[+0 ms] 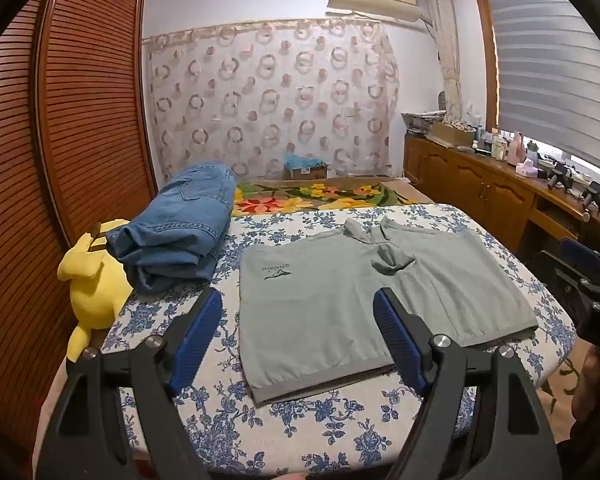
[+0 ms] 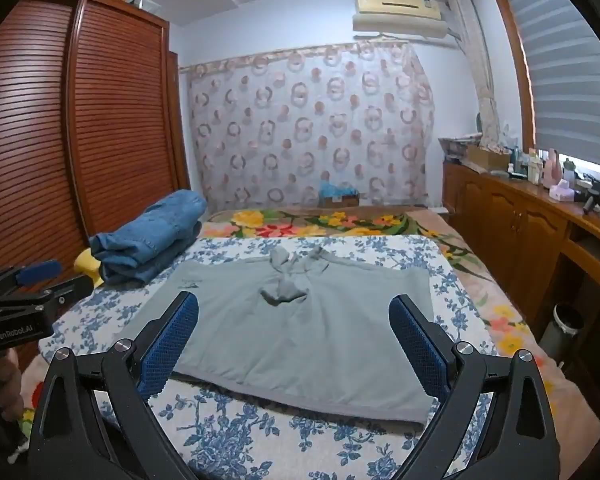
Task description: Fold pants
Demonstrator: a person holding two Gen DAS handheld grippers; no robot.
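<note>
Grey shorts (image 1: pixel 364 300) lie flat on the blue-flowered sheet (image 1: pixel 300 432), waistband at the near edge and drawstring end away, their long side running left to right straight ahead of both grippers, which hang above the near hem with nothing in between. Left of the shorts sit a yellow plush toy (image 1: pixel 94 280) and folded jeans (image 1: pixel 172 236), clear of any fold; the left gripper (image 1: pixel 298 338) stands wide open and empty over the left half, the right gripper (image 2: pixel 294 336) equally open and empty over the right half. Each looks about equally near its own corner.
</note>
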